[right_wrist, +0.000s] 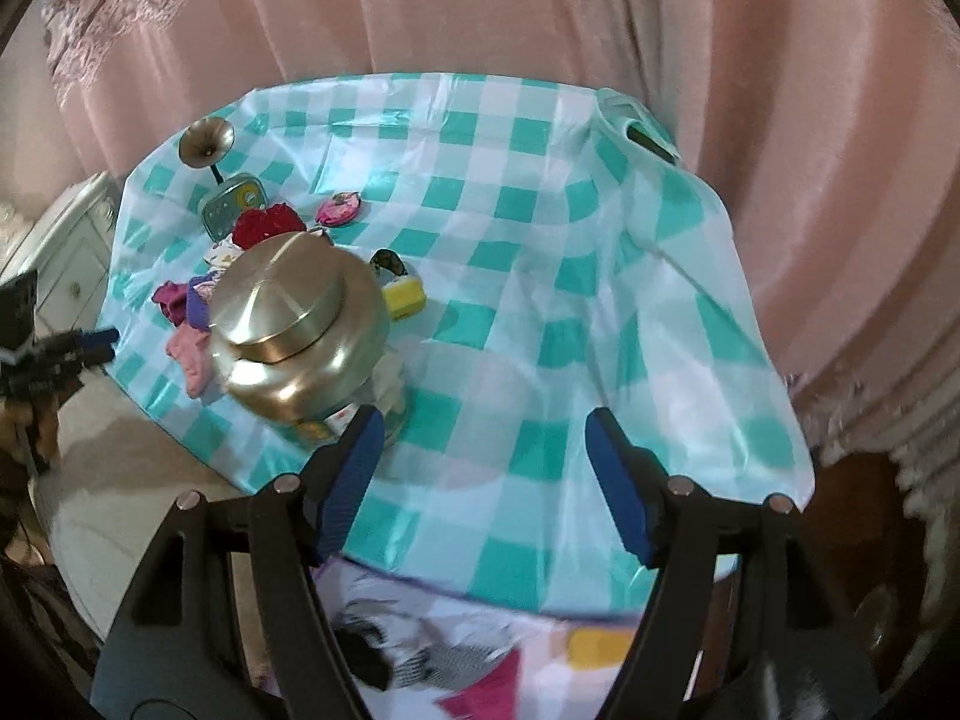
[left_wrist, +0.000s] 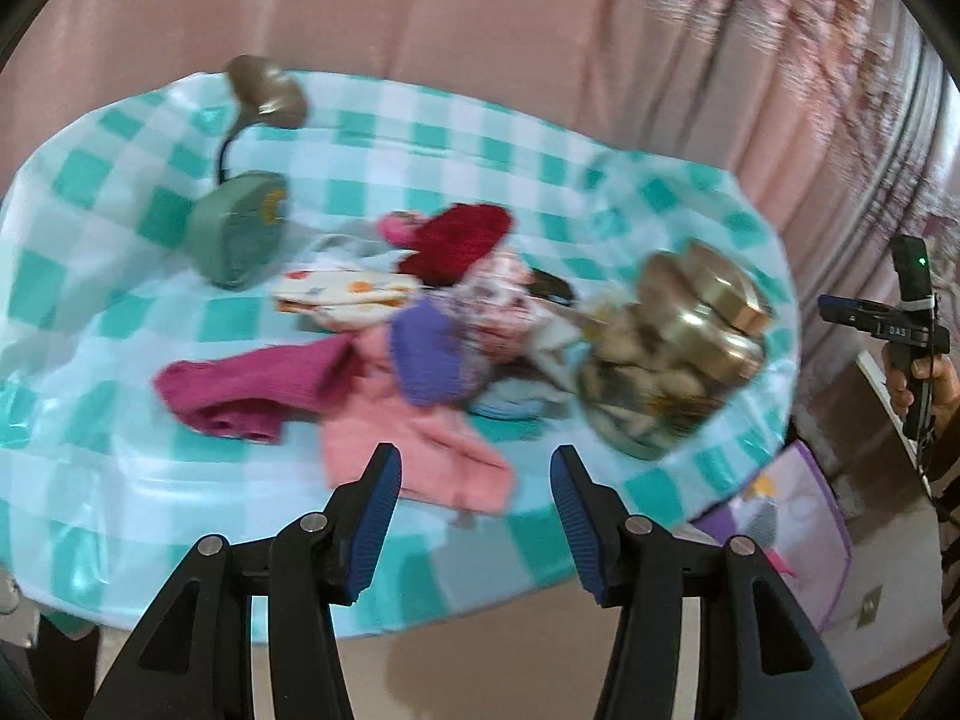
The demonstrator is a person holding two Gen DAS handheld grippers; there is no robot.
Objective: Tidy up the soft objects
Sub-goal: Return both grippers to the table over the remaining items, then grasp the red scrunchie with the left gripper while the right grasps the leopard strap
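Beside gold-lidded glass jar (left_wrist: 672, 354), knitted socks (left_wrist: 372, 360) lay heaped; left gripper (left_wrist: 476, 474) and right gripper (right_wrist: 485, 438) gaped, empty.

One table is sitting under a teal-and-white checked cloth (right_wrist: 540, 276). On it, one glass jar with a gold lid (right_wrist: 297, 324) is standing, and one green gadget with a horn on a bent neck (left_wrist: 240, 228) is standing at the far side. The soft pile is showing at least seven pieces: one magenta (left_wrist: 240, 390), one light pink (left_wrist: 414, 450), one purple (left_wrist: 429, 354), one dark red (left_wrist: 459, 240), one cream with coloured dots (left_wrist: 342, 294), one pale floral (left_wrist: 504, 294) and one light blue (left_wrist: 510, 405); blur is hiding any others. Apart from the pile, one pink oval pouch (right_wrist: 340, 208), one yellow block (right_wrist: 405, 295) and one small dark item (right_wrist: 389, 261) are lying. Two grippers are showing, the left gripper (left_wrist: 474, 480) and the right gripper (right_wrist: 483, 441), each with two blue-padded fingers.
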